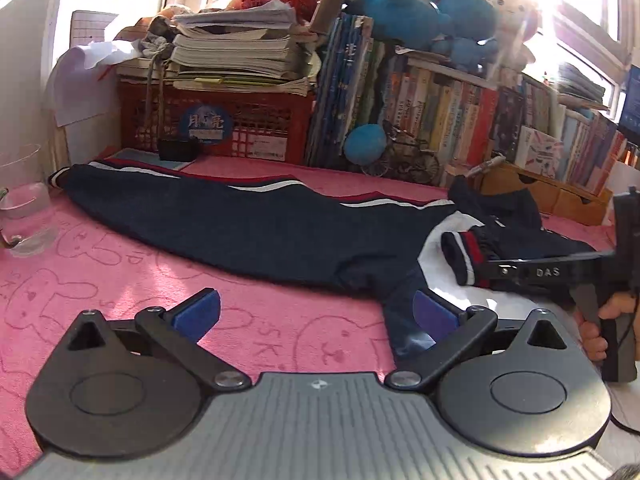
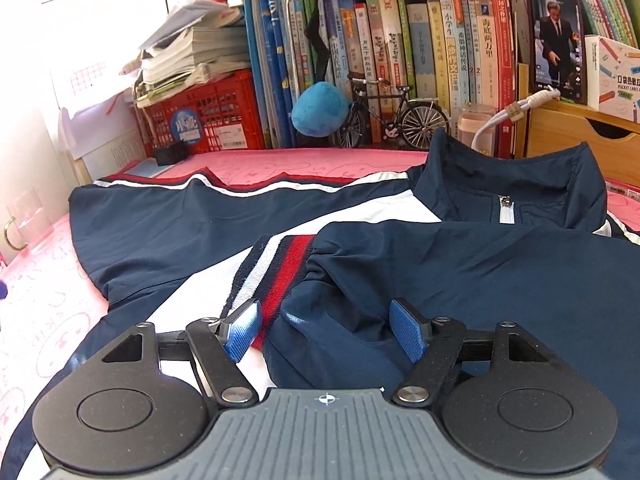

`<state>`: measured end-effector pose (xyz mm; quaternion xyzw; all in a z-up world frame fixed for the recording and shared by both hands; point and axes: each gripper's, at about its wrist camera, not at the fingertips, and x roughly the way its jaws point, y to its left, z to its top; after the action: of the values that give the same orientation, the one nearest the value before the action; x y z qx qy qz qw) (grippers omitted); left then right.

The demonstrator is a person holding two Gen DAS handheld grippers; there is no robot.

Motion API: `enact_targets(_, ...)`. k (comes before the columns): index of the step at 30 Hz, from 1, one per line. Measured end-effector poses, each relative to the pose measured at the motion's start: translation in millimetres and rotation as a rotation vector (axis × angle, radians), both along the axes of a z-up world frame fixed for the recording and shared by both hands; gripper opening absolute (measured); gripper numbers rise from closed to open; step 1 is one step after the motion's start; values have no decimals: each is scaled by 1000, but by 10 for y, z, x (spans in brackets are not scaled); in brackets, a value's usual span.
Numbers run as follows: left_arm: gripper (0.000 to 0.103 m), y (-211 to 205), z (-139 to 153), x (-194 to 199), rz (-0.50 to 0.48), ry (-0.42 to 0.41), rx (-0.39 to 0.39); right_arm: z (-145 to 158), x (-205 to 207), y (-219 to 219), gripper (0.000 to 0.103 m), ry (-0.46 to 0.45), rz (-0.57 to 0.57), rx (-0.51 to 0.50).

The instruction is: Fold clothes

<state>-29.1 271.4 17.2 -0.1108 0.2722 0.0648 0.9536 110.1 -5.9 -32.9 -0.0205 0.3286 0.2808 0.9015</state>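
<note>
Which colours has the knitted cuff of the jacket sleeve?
The cuff has navy, white and red stripes, clearest in the right wrist view.

- A navy jacket [image 2: 460, 280] with white panels and red-and-white stripes lies flat on the pink-covered tabletop [image 1: 120, 280].
- One sleeve [image 1: 240, 224] stretches straight out across the tabletop.
- The other sleeve is folded over the body, its striped cuff [image 2: 276, 272] on the white chest.
- The collar [image 2: 520, 188] stands up, zip closed.
</note>
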Motion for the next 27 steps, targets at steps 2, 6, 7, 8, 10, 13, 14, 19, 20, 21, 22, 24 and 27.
enact_targets(2,103,399,-10,289,145,50,-68,-5,-19,60,83,-8,20,-34)
enact_targets(6,103,948,-139,727,314,93,-228,-27,-87,206,93,-39,56,-133)
enact_targets(7,103,1049,-192,788,357,102,-282,-31,-99,222,94,-43,62,-143)
enact_targets(8,103,1137,-237,846,396,108,-328,-34,-87,201,95,-33,63,-130)
enact_targets(10,103,1172,-247,913,417,84,-326,-35,-77,166,97,-22,68,-109)
enact_targets(13,103,1221,-262,1012,449,48,-324,-37,-89,192,98,-26,72,-126)
enact_targets(14,102,1226,-272,1036,459,29,-326,-39,-92,201,99,-28,74,-132)
enact_targets(19,25,1241,-312,1119,491,7,-329,-33,-77,183,100,-21,77,-120)
enact_targets(20,17,1219,-294,1125,486,-4,-321,-31,-76,181,100,-20,78,-118)
enact_targets(21,13,1196,-277,1130,480,-15,-314,-30,-74,178,100,-19,78,-116)
enact_targets(22,13,1173,-259,1135,475,-25,-306,-29,-71,174,100,-18,78,-113)
enact_targets(24,12,1089,-171,1141,443,-62,-283,-24,-65,156,100,-14,78,-101)
enact_targets(27,11,808,99,1174,328,-126,-203,-13,-41,85,100,0,74,-54)
